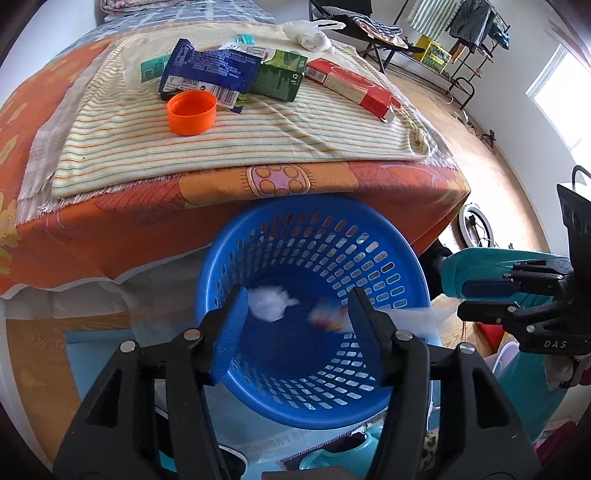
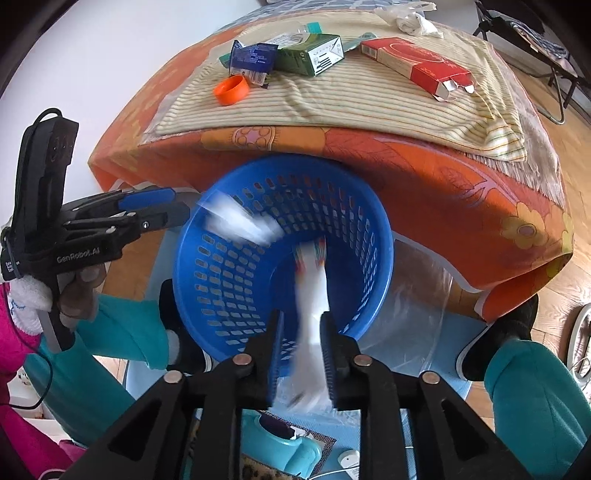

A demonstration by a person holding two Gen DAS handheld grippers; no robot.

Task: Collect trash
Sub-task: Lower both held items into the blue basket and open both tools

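A blue mesh basket (image 1: 384,258) (image 2: 207,280) stands on the floor against the bed. My left gripper (image 1: 298,299) (image 2: 181,208) hangs open over it, with nothing between the pads. Beyond the pads a white crumpled wad (image 1: 269,304) (image 2: 236,221) shows blurred inside the basket. My right gripper (image 2: 303,321) (image 1: 461,301) is open above the basket's near rim. A blurred white wrapper with a coloured end (image 2: 312,295) (image 1: 328,317) hangs loose between its pads and reaches down into the basket.
On the striped cloth (image 1: 258,136) on the bed lie an orange cap (image 1: 191,112) (image 2: 232,89), a blue wrapper (image 1: 210,70), a green carton (image 1: 280,75) (image 2: 314,55), a red box (image 1: 351,86) (image 2: 417,66) and a white plastic bag (image 1: 312,35). A person's teal sleeves (image 2: 535,391) flank the basket.
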